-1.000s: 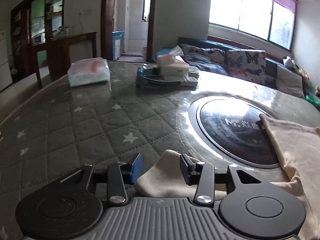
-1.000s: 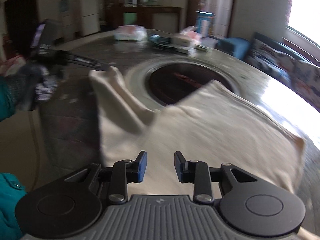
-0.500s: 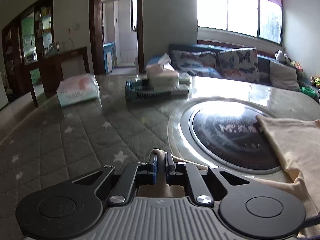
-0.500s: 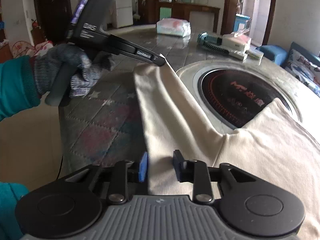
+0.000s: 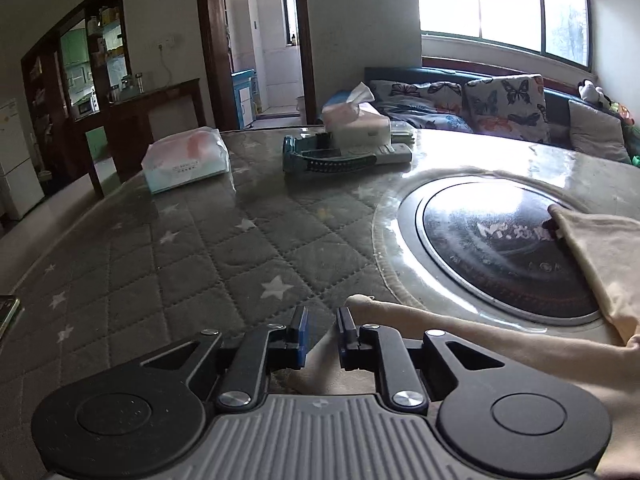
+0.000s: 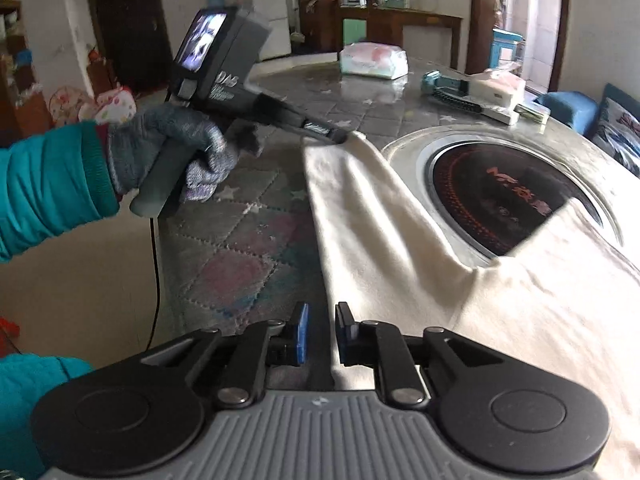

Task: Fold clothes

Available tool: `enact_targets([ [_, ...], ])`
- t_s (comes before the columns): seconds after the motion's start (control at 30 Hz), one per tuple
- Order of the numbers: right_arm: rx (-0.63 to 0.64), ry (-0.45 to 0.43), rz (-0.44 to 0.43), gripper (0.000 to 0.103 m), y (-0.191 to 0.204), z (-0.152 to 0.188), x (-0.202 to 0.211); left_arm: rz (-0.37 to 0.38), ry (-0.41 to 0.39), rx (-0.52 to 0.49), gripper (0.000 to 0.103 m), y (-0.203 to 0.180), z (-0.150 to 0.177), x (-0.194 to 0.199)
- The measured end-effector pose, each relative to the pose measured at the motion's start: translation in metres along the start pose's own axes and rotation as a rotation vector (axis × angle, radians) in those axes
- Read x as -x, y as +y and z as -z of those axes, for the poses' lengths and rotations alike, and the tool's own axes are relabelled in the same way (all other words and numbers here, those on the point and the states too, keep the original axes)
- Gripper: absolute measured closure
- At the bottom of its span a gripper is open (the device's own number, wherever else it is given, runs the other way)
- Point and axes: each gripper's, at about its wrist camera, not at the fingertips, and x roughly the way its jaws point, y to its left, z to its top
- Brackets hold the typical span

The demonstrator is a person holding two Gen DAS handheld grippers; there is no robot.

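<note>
**Cream garment, part-spread on table**

Cream garment (image 6: 400,240): lies on the quilted table (image 5: 180,260), partly over the round black hob (image 5: 500,248).
Left hand-held gripper (image 5: 321,334): jaws slightly apart, nothing clamped; garment corner just right of the tips.
Right hand-held gripper (image 6: 321,334): jaws slightly apart, holding nothing, at the garment's near edge.

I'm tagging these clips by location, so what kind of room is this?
Most likely a home living and dining room: a sofa with butterfly cushions under a window, a round table with a built-in cooktop, and a fridge farther back.
</note>
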Motion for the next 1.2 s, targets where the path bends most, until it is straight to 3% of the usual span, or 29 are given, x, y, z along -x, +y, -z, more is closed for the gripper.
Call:
enact_targets([
  [0.1, -0.055, -0.019, 0.054, 0.083, -0.011, 0.008, 0.020, 0.050, -0.028, 0.009, 0.087, -0.008, -0.004, 0.017],
  [0.17, -0.092, -0.029, 0.104, 0.079, -0.020, 0.016, 0.033, 0.133, -0.037, 0.015, 0.087, -0.019, -0.007, 0.029],
  [0.4, -0.243, -0.047, 0.287, 0.079, -0.056, 0.050, 0.072, 0.458, -0.018, -0.053, 0.087, -0.090, -0.002, 0.056],
  [0.5, -0.290, -0.051, 0.336, 0.079, -0.067, 0.070, 0.086, 0.533, 0.012, -0.098, 0.087, -0.124, 0.004, 0.053],
  [0.67, -0.281, -0.040, 0.311, 0.079, -0.064, 0.089, 0.093, 0.533, 0.054, -0.155, 0.087, -0.154, 0.016, 0.046],
  [0.93, -0.204, -0.038, 0.311, 0.079, -0.036, 0.104, 0.095, 0.488, 0.071, -0.114, 0.087, -0.139, 0.021, 0.043],
  [1.2, -0.251, -0.064, 0.299, 0.078, -0.037, 0.108, 0.104, 0.470, 0.088, -0.102, 0.086, -0.142, 0.017, 0.042],
])
